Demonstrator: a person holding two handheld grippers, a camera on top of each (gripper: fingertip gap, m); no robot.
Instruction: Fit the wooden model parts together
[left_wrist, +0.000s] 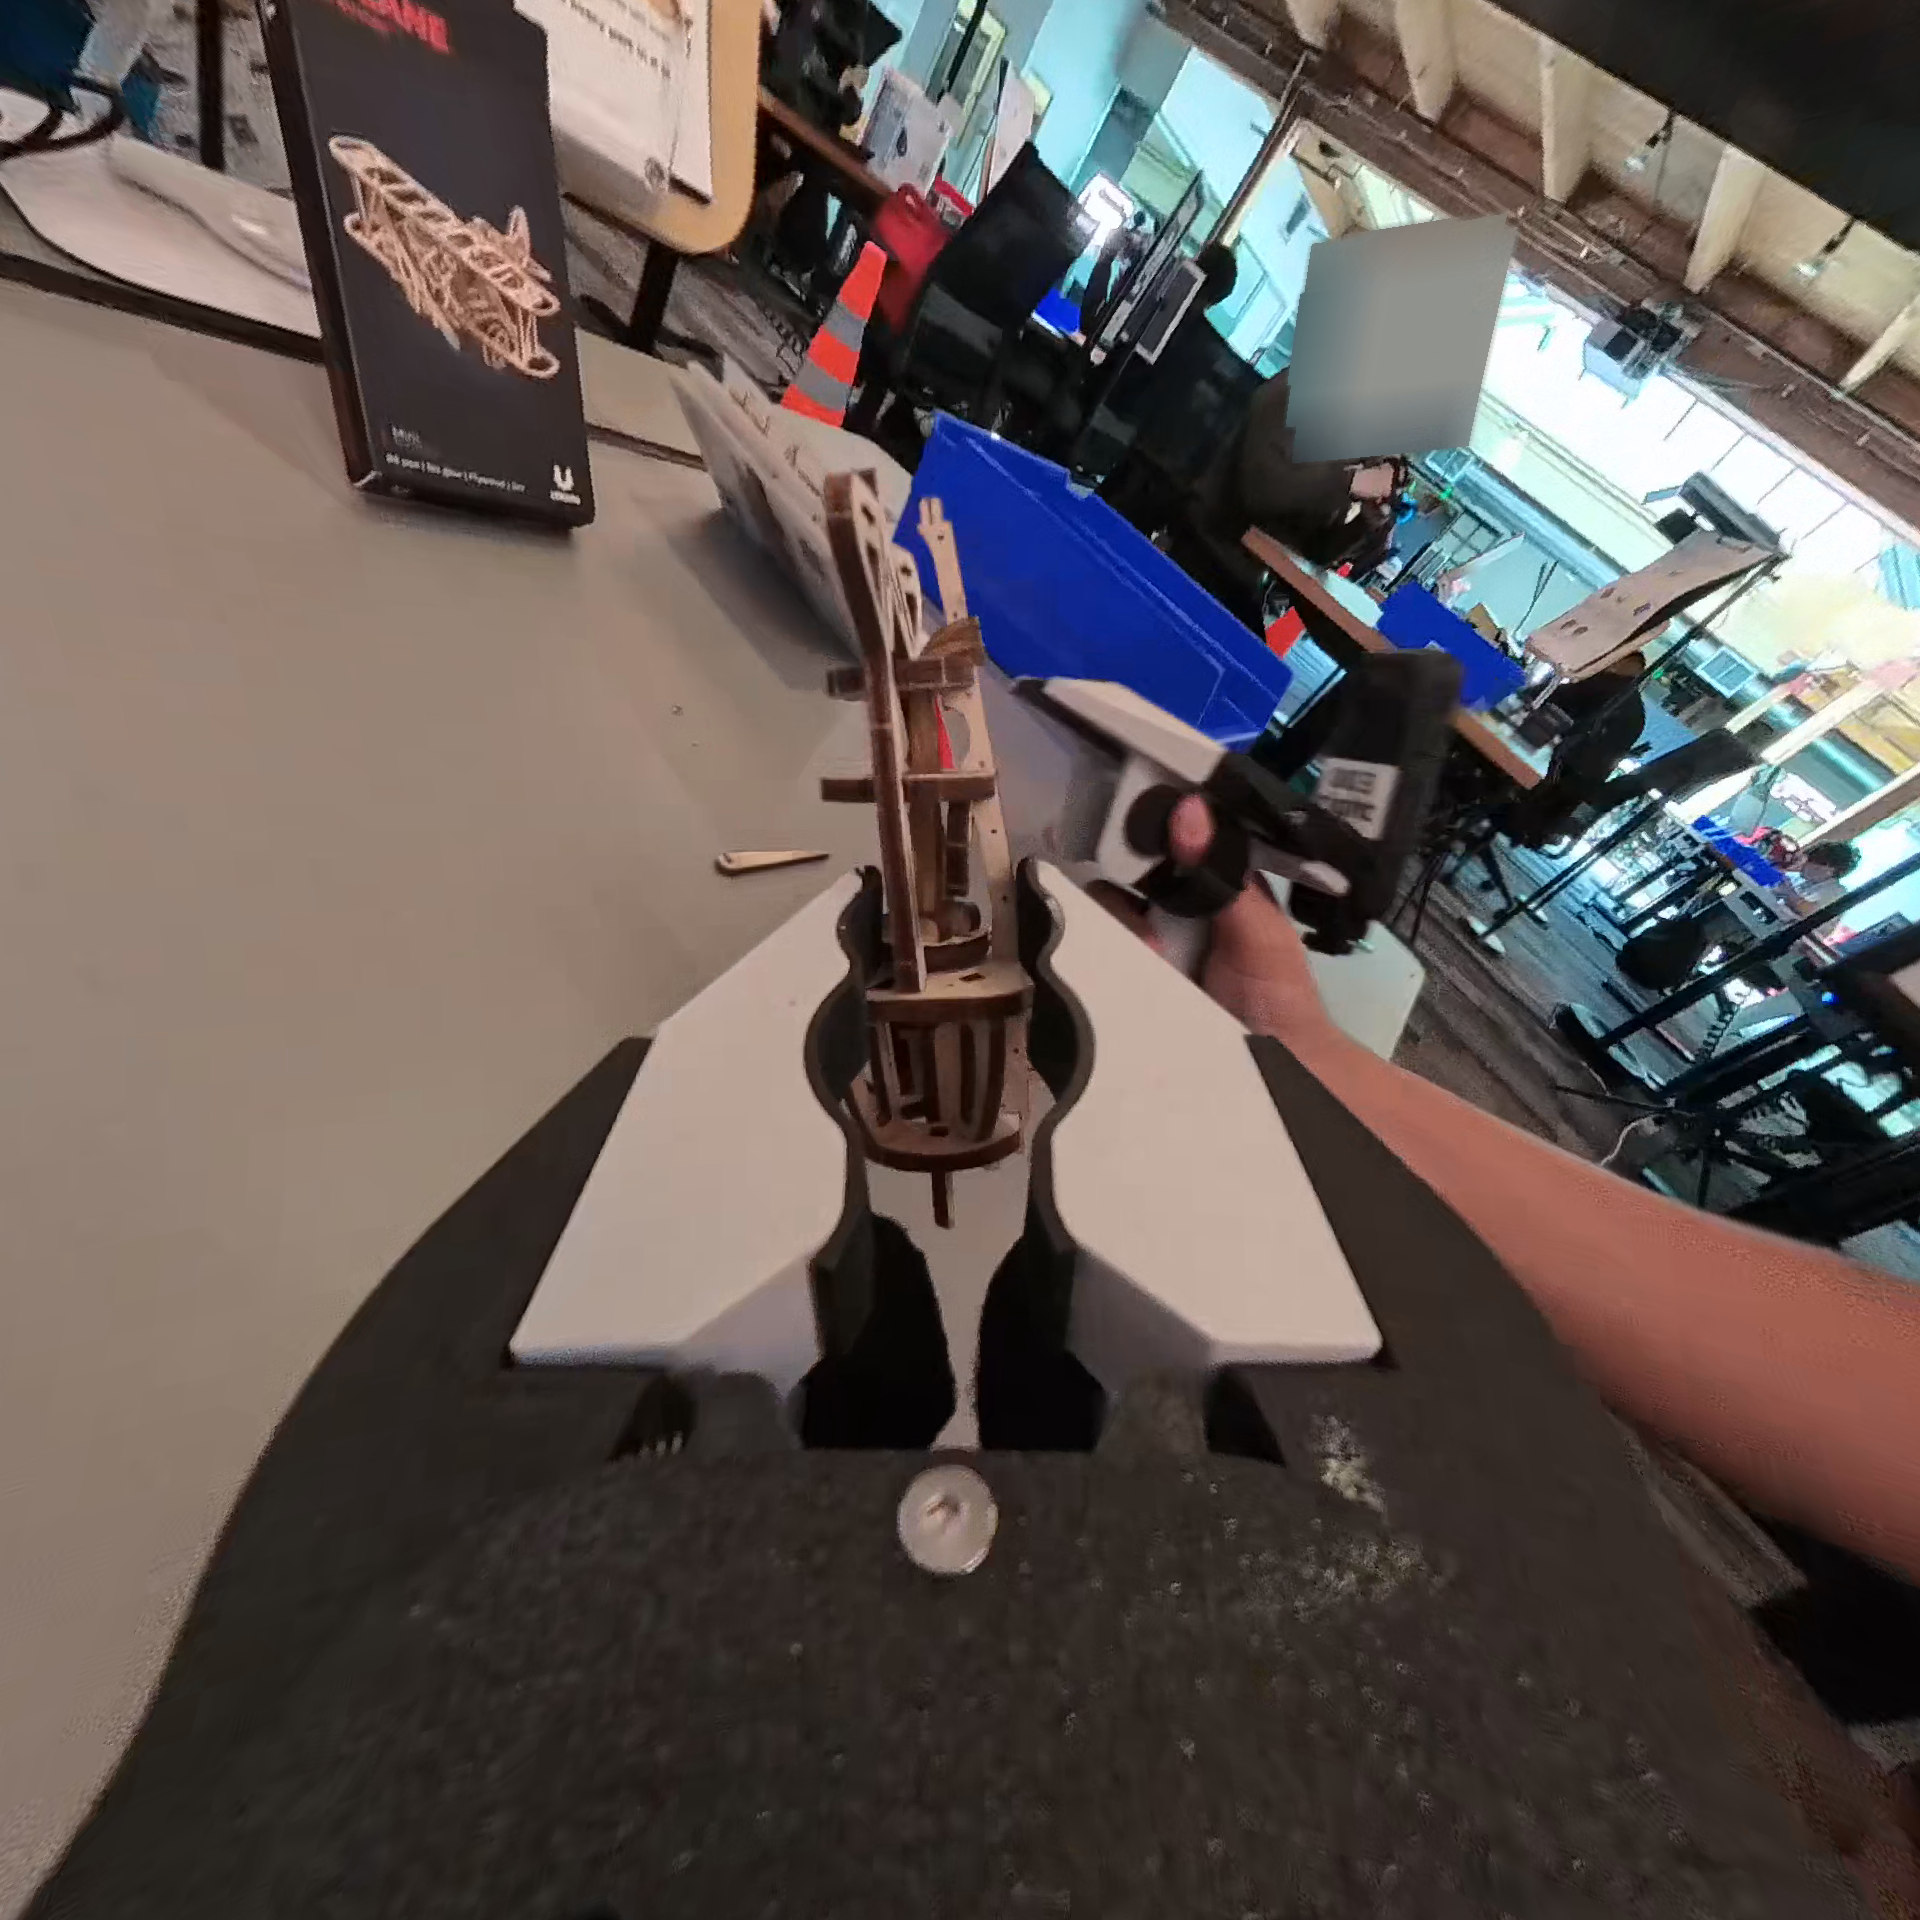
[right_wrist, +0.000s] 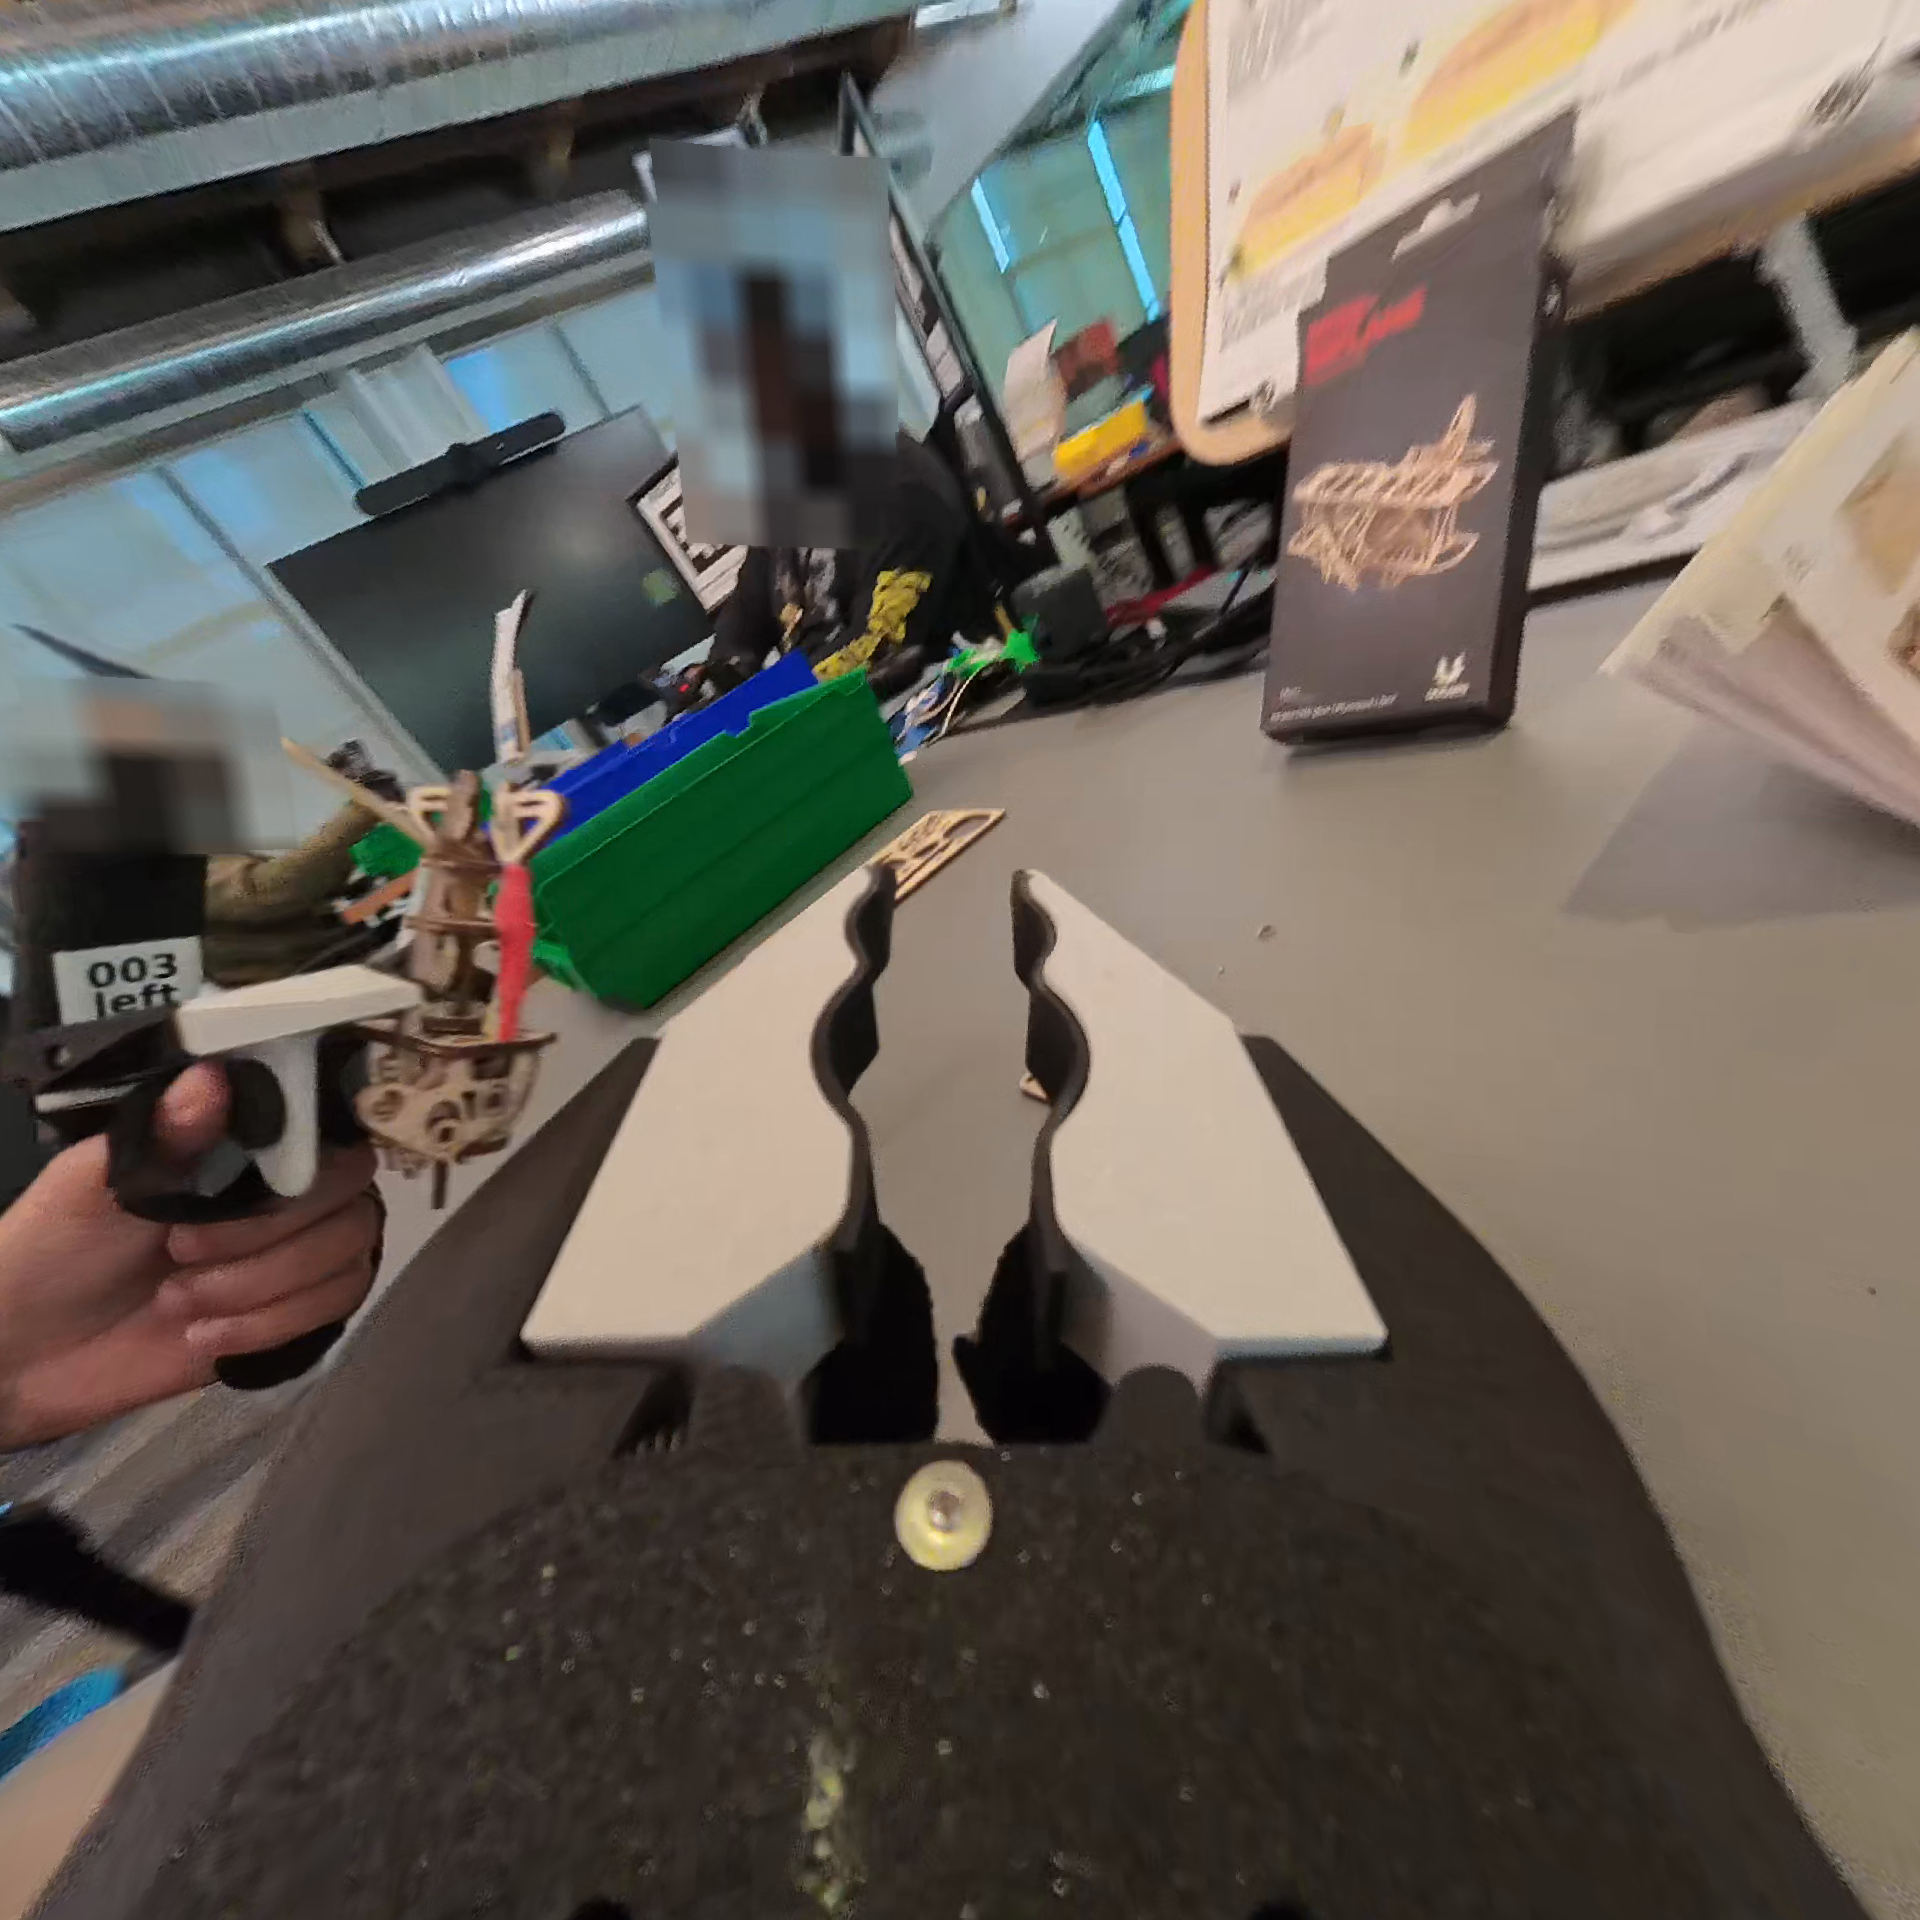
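Note:
My left gripper (left_wrist: 948, 883) is shut on a partly built wooden model (left_wrist: 935, 997) and holds it upright above the grey table (left_wrist: 312, 831). The model's framed ribs and a long strut stick up past the fingertips. In the right wrist view the left gripper (right_wrist: 405, 1081) shows at far left, still gripping the model (right_wrist: 457, 1081), which carries a red piece. My right gripper (right_wrist: 951, 883) is open and empty over the table. It also shows in the left wrist view (left_wrist: 1060, 790), just right of the model. A small wooden strip (left_wrist: 769, 860) and a flat wooden part sheet (right_wrist: 935, 847) lie on the table.
A black model box (left_wrist: 447, 260) stands at the back of the table, also in the right wrist view (right_wrist: 1413, 468). A blue bin (left_wrist: 1081, 603) and a green bin (right_wrist: 727, 862) sit at the table's far side. Stacked white sheets (right_wrist: 1787, 644) lie at right. The gap from one gripper's tips to the other's is roughly 15 centimeters.

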